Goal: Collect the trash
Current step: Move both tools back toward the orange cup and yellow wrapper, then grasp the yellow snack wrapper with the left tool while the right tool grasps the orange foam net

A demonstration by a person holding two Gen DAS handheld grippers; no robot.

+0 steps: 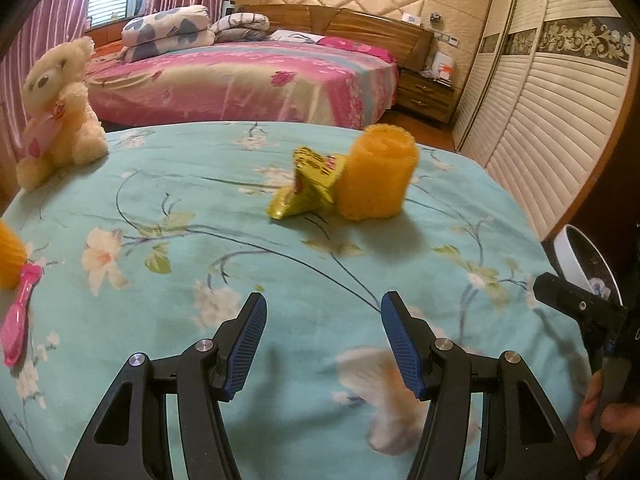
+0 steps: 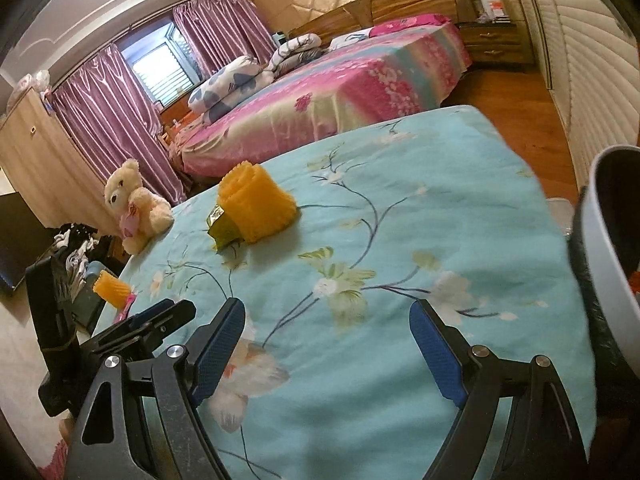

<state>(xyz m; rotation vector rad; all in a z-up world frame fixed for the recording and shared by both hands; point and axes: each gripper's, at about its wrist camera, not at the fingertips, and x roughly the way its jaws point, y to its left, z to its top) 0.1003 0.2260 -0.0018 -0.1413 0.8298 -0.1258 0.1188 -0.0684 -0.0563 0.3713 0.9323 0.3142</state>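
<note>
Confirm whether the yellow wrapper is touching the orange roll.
Yes, the yellow wrapper lies pressed against the orange roll.

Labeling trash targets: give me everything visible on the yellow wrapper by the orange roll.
The yellow wrapper is a crumpled, shiny foil-like packet with dark print and a red patch. It lies empty-looking and creased on the teal floral sheet, pressed against the left side of the upright orange roll. From the right wrist view the roll partly hides it. No gripper touches it.

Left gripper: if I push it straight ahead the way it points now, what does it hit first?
Probably the bedsheet itself, since the open left gripper tilts downward. Skimming above it, it would reach the yellow wrapper beside the orange roll. Depth is uncertain.
</note>
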